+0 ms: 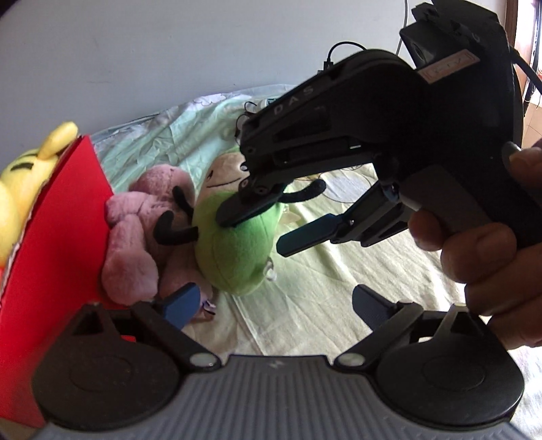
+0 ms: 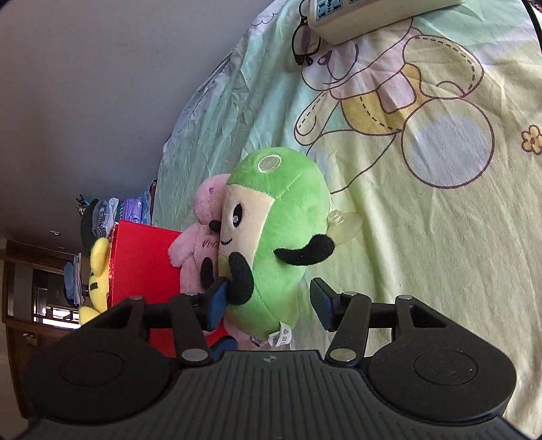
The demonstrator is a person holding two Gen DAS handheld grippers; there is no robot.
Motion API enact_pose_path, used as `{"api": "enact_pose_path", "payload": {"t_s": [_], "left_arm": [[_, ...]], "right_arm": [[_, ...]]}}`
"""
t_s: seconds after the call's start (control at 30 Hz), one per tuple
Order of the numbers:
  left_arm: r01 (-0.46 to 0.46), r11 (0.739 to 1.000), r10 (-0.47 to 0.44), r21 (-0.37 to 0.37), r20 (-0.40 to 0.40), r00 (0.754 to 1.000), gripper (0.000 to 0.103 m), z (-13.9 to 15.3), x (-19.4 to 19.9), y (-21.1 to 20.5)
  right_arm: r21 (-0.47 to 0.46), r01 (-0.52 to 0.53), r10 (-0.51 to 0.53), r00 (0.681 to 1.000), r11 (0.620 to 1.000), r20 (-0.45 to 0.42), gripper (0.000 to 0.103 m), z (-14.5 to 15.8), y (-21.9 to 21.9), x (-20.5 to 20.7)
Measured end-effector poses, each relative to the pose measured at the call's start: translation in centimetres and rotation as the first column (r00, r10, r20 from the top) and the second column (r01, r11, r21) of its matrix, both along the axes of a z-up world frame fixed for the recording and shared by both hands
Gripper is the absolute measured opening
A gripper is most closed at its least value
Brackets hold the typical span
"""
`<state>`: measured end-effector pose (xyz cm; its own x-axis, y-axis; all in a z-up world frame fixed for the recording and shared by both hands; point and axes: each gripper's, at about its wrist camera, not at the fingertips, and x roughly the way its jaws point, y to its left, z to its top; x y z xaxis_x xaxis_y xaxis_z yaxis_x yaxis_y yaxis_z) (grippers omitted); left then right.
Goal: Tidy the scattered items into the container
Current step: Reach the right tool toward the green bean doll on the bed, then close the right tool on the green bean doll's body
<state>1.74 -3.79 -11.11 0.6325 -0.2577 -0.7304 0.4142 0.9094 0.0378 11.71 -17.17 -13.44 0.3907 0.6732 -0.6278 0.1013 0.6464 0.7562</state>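
A green plush toy [image 1: 237, 250] with black limbs lies on the bed against a pink plush toy [image 1: 135, 243], both beside the red box [image 1: 57, 243]. A yellow plush [image 1: 20, 189] sits in the box. My right gripper [image 1: 252, 232] is open around the green plush [image 2: 281, 243]: one finger touches its top, the other hangs clear. In the right wrist view the gripper [image 2: 271, 301] straddles the plush's lower end next to the pink plush [image 2: 200, 233] and the red box [image 2: 142, 264]. My left gripper [image 1: 274, 304] is open and empty, low in front of the toys.
The toys lie on a pale green cartoon-print bedsheet [image 2: 423, 237]. A power strip [image 2: 355, 17] and black glasses [image 2: 305, 44] lie at the bed's far end. A grey wall [image 1: 135, 50] runs behind the bed.
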Motion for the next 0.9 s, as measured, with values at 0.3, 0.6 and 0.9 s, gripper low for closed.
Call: {"api": "enact_pose_path", "payload": {"t_s": [0.3,0.6,0.9], "left_arm": [[-0.009,1.000,0.009,0.027,0.023,1.000,0.096,-0.2,2.1,-0.4],[-0.004,0.997,0.000,0.078,0.042,0.999,0.082,-1.1,2.9,-1.5],[0.044,0.999,-0.044,0.000,-0.007,0.999,0.061,0.3,1.6,-0.6]], "right_arm": [[-0.027,-0.068,0.068,0.998,0.997,0.017,0.044,0.3,0.3,0.7],[-0.066,-0.074,0.076,0.996,0.995,0.037,0.041,0.5,0.2,0.4],[-0.134,-0.060,0.067,0.997,0.989,0.046,0.039,1.3,-0.7,-1.4]]}}
